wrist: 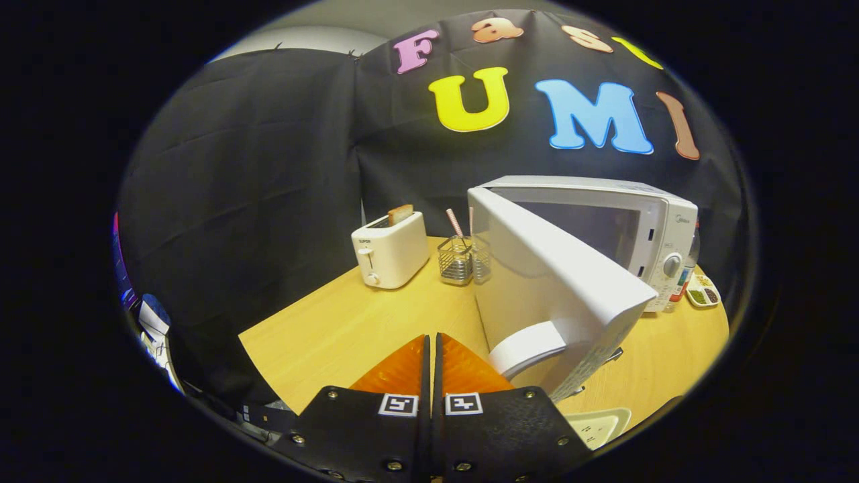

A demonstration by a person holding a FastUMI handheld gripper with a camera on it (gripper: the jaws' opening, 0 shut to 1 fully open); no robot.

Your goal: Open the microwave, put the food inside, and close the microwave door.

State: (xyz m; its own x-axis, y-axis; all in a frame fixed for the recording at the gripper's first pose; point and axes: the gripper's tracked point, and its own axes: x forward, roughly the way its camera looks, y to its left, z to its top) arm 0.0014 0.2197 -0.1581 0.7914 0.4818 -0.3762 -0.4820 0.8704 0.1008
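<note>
A white microwave (661,231) stands on the wooden table (349,329), ahead and to the right of my fingers. Its door (550,282) is swung wide open toward me, with the curved white handle (527,349) just right of my fingertips. The dark cavity (590,231) shows behind the door; I cannot see anything inside it. My gripper (431,337) is shut, its two orange fingers pressed together with nothing between them, left of the door's outer edge.
A white toaster (390,251) with a slice of bread in it stands at the table's back left. A wire holder (458,260) with straws sits beside the microwave. A small tray of condiments (702,294) lies right of the microwave. A white tray (597,424) lies near my fingers.
</note>
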